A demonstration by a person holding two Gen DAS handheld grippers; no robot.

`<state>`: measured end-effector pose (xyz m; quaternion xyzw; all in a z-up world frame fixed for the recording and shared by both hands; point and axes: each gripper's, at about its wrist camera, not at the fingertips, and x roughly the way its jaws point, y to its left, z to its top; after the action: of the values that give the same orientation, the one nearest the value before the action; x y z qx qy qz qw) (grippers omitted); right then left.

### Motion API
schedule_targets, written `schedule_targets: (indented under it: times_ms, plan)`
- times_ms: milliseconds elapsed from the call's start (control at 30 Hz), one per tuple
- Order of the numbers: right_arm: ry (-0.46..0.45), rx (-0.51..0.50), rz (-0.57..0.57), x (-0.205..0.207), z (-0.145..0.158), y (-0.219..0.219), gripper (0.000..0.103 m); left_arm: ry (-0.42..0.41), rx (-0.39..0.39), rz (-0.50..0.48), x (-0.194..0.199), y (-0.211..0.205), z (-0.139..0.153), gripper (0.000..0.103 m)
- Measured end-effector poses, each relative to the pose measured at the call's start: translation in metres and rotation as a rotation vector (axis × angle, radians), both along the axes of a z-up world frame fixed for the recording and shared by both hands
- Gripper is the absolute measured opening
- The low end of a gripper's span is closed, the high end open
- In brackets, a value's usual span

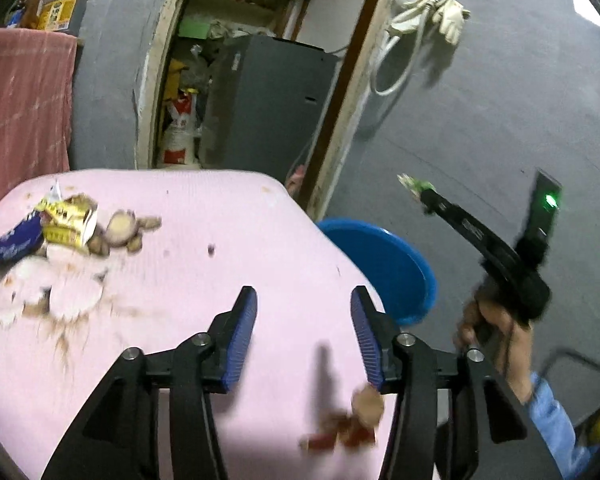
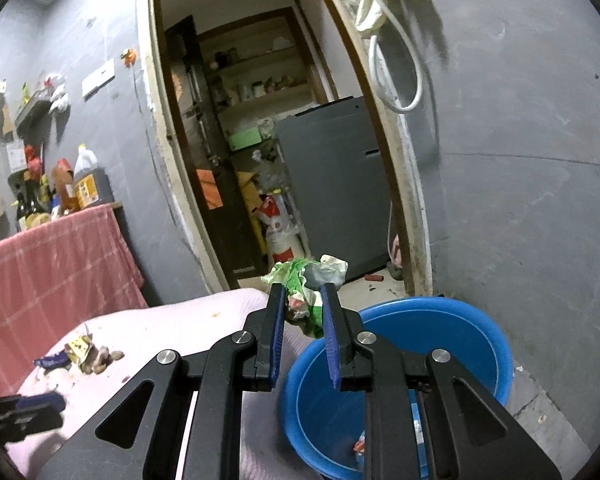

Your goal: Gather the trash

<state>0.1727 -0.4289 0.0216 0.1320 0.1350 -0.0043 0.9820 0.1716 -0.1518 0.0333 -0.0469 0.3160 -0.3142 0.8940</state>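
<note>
**A:** so what's going on at the pink worktop (image 1: 204, 216) right now?

**B:** the right tool (image 2: 302, 307) is clamped on a crumpled green and white wrapper (image 2: 306, 280), held up in the air just over the near rim of the blue basin (image 2: 452, 332), which sits on the floor right beside the worktop. there's already a small reddish scrap at the bottom of the basin (image 2: 359, 446)

**A:** and the left one?

**B:** the left tool (image 1: 304, 340) is hanging over the pink cloth with its jaws apart, nothing between them. picture's blurry there

**A:** much trash left?

**B:** yeah. far left corner of the worktop has a pile: a yellow and white crushed carton (image 1: 70, 220), a dark blue wrapper (image 1: 12, 242) touching it, some brownish peel bits (image 1: 128, 228) and pale round pieces (image 1: 74, 294) with brown smears around them. closer in, just under the left tool's right finger, there's a tan lump with red scraps (image 1: 352, 424) near the worktop's edge

**A:** the person?

**B:** I only see a hand (image 1: 492, 324) and a light blue sleeve (image 1: 556, 420) gripping the right tool's handle
</note>
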Motion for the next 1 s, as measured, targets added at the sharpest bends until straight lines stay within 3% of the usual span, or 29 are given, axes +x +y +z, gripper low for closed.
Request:
schedule_targets:
  times_ms: [400,733,867,1000]
  plan:
    - [0.010,-0.040,0.082,-0.016,-0.003,0.015,0.018,0.111,0.055,-0.204,-0.035,0.000,-0.018,0.047]
    - [0.036,-0.052,0.188,-0.042,-0.011,0.029,0.016,0.144,0.181,-0.194,-0.027,-0.028,-0.030,0.046]
    - [0.043,-0.063,0.195,-0.049,-0.015,0.033,0.016,0.150,0.188,-0.213,-0.027,-0.035,-0.037,0.029]
    - [0.048,-0.034,0.189,-0.050,-0.018,0.028,0.016,0.140,0.213,-0.231,-0.030,-0.042,-0.040,0.024]
